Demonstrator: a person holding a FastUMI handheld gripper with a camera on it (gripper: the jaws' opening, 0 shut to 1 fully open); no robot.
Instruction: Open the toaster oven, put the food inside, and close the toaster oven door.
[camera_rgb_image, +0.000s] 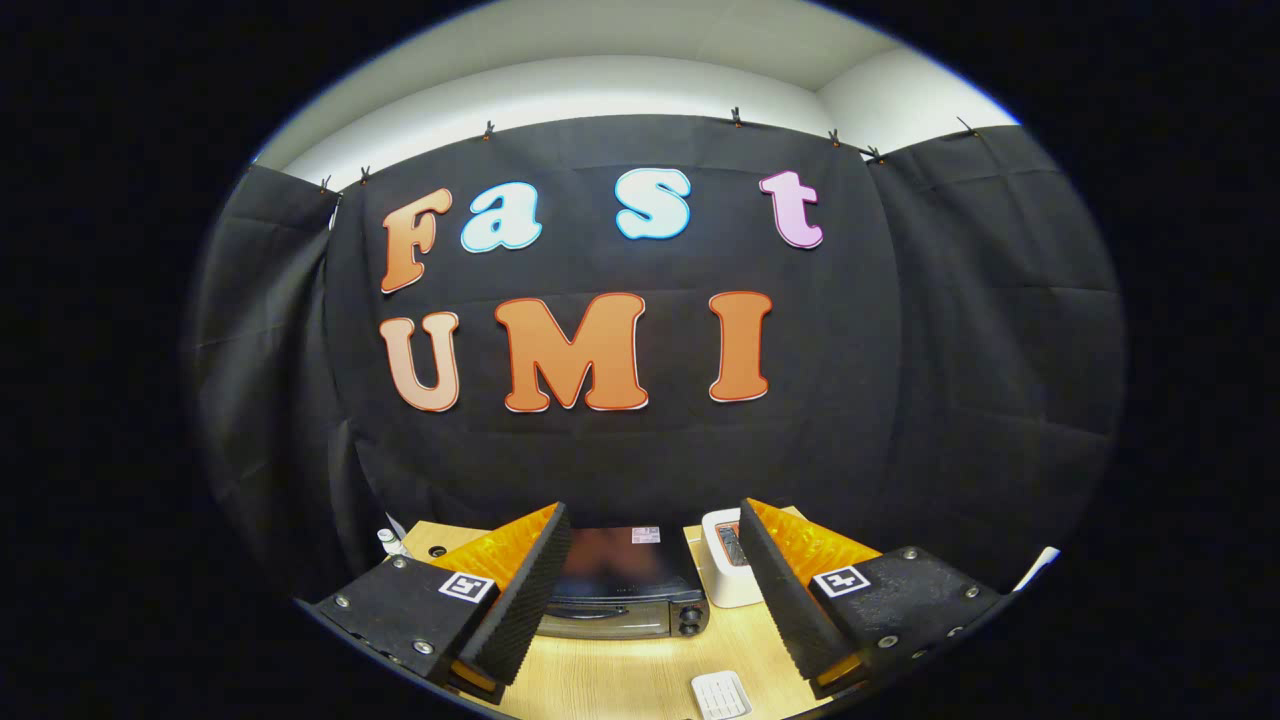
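My gripper (655, 590) hangs released (fingers spread wide) above the wooden table (600, 680), the black, closed toaster oven (625, 590) beyond.

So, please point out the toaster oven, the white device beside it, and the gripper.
toaster oven (625, 590): gripper view, on its closed glass door.
white device (728, 570): gripper view, on its white front side.
gripper (650, 590): gripper view, midway between its open fingertips, holding nothing.

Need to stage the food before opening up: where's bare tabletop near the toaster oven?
Bare table lies in front of the toaster oven, between the open gripper's fingers, bordered by a small white grid-topped item. Crowded right of the oven, by the white device.
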